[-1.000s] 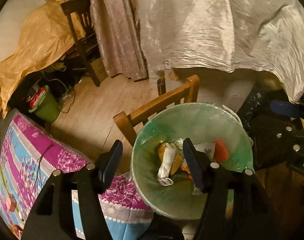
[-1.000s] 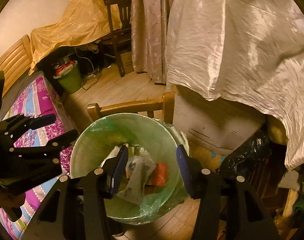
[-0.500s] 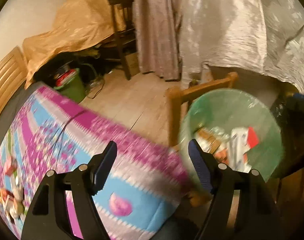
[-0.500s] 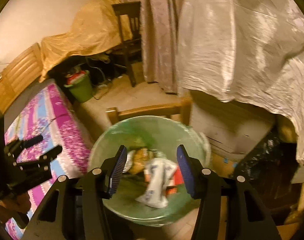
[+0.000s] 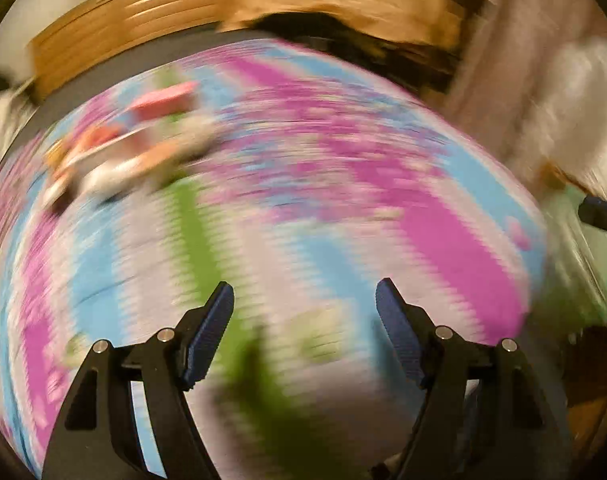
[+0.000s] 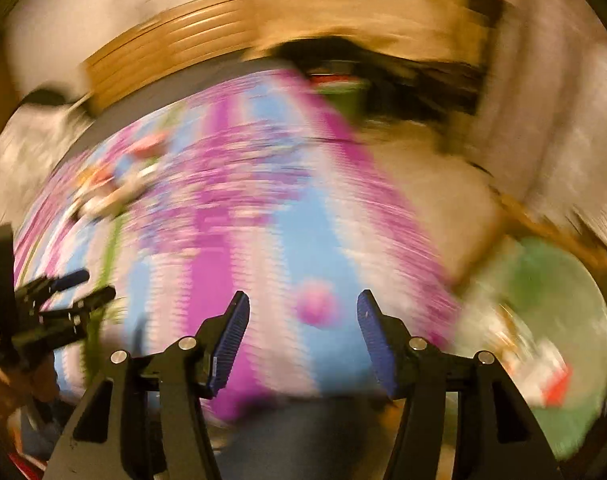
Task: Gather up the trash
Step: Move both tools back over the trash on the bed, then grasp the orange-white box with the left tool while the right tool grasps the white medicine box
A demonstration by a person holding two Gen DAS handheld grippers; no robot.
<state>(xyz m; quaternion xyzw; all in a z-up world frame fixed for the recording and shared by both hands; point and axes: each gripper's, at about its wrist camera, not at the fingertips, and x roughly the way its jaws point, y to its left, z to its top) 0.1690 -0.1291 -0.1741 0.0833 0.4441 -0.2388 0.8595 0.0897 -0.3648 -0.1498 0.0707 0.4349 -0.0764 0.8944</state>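
Both views are heavily motion-blurred. A loose pile of trash (image 5: 115, 156), pink, white and orange, lies on the flowered bedspread (image 5: 343, 200) at upper left; in the right wrist view the pile (image 6: 111, 192) is farther off. My left gripper (image 5: 304, 284) is open over the bedspread with nothing between its fingers. My right gripper (image 6: 303, 293) is open and bare too, above the bed's near edge. The left gripper (image 6: 93, 284) also shows at that view's left edge. The green lined trash bin (image 6: 551, 320), with wrappers (image 6: 543, 376) inside, stands at lower right.
A wooden headboard (image 5: 123, 20) and a pale wall back the bed. A yellow-covered heap (image 6: 343, 4) and a small green bucket (image 6: 335, 84) lie beyond its far side. A wooden chair (image 6: 543, 220) stands by the bin, with pale curtains (image 6: 543, 100) behind it.
Both grippers have swung left from above the bin to over the bed, rolling as they went. The bin has slid to the right edge, and both pairs of jaws stand wider.
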